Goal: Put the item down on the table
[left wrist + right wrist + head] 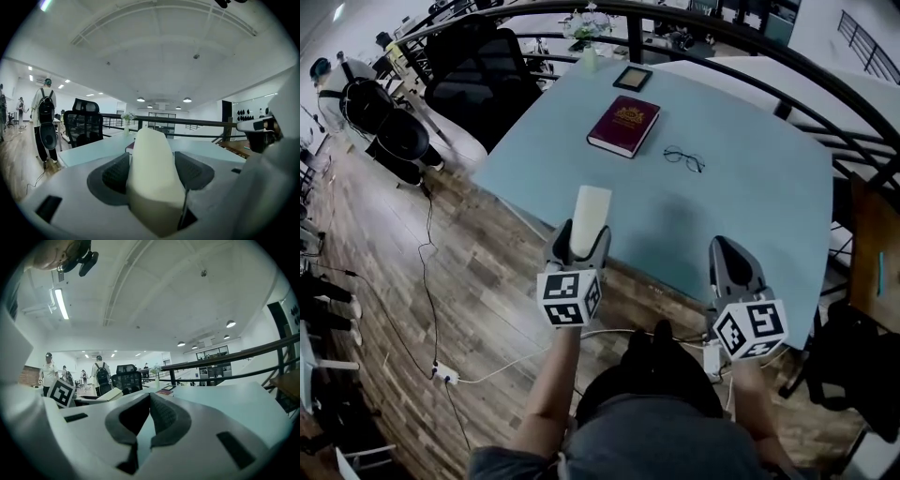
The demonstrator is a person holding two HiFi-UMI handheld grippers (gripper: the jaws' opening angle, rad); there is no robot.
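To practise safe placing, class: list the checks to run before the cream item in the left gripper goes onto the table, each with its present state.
1. Left gripper shut on the cream item: ok.
2. Bare table ahead of it: ok.
3. Book and glasses clear of that patch: ok.
4. Right gripper empty, jaws together, off to the side: ok.
5. Item's height above the table: cannot tell.
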